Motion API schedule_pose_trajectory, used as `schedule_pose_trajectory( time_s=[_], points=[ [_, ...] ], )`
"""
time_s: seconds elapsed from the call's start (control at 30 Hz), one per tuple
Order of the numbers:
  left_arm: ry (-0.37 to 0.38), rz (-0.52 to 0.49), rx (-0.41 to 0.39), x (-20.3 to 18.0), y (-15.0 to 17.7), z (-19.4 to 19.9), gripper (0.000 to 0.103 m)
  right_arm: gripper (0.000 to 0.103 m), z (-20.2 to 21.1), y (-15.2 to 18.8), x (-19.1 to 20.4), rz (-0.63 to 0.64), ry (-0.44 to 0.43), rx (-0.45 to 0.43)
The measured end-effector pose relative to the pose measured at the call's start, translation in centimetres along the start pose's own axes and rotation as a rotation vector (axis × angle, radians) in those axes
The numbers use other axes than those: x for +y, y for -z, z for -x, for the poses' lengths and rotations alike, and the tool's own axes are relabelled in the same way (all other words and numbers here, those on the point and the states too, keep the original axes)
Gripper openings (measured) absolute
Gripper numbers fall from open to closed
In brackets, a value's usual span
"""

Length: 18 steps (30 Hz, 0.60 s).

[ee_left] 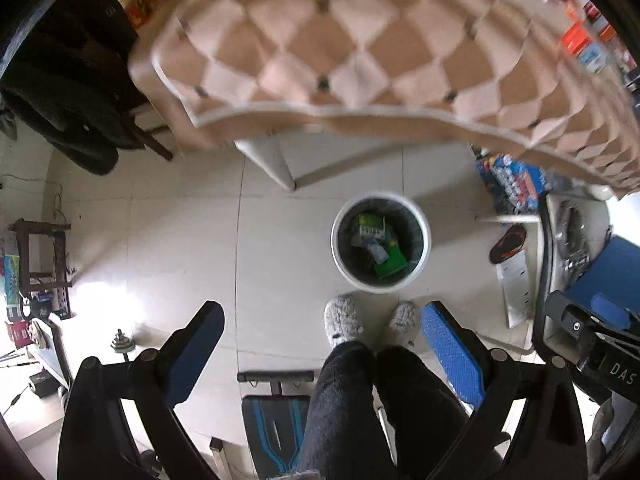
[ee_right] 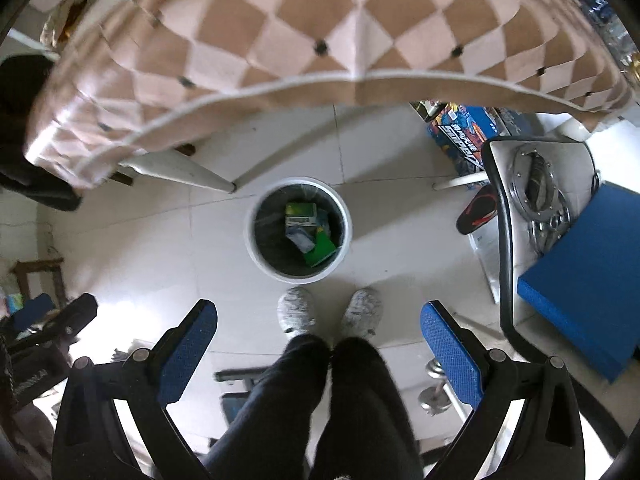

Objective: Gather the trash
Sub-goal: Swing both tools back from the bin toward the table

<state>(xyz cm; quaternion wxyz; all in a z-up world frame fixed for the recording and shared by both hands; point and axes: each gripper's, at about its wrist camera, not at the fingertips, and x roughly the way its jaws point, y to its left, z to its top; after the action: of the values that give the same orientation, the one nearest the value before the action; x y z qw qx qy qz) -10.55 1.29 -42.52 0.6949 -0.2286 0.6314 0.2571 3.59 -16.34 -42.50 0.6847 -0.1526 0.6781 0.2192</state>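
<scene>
Both grippers, left (ee_left: 322, 322) and right (ee_right: 319, 320), hang with fingers wide apart, holding nothing. The white trash bin (ee_left: 425, 224), at twelve o'clock from the slippers (ee_right: 296, 311), holds light, crushable cartons (ee_right: 301, 215), probably best pinched by an edge.

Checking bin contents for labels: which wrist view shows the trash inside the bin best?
Right wrist: the bin sits nearer the frame centre, and the trash of green and white packs reads sharper. Left wrist shows the same bin and trash further right, slightly softer. Both grippers open, empty.
</scene>
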Motion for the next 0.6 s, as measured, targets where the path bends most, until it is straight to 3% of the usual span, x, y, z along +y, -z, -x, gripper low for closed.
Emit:
schedule_pose_trajectory(
  time_s=[0.07, 0.17, 0.33, 0.43, 0.6],
  points=[
    [-0.001, 0.003, -0.035, -0.2, -1.0, 1.9, 0.101, 0.103, 2.2, -1.0, 0.0, -0.029, -0.039, 0.023],
    [0.008, 0.005, -0.08, -1.0, -3.3, 3.9, 0.101, 0.103, 5.1, -3.8, -0.8, -0.086, -0.052, -0.022],
    [-0.016, -0.015, -0.161, -4.1, -9.5, 5.1, 0.101, 0.103, 8.6, -11.7, -4.0, -0.132, 0.031, -0.131],
    [-0.02, -0.023, -0.158, -6.2, -13.6, 3.9, 0.101, 0.103, 8.9, -17.8, -6.5, -0.127, 0.09, -0.146],
    [-0.047, 0.002, -0.109, -9.1, -20.0, 1.3, 0.101, 0.103, 6.9, -27.7, -9.7, -0.103, 0.117, -0.125]
  ],
)
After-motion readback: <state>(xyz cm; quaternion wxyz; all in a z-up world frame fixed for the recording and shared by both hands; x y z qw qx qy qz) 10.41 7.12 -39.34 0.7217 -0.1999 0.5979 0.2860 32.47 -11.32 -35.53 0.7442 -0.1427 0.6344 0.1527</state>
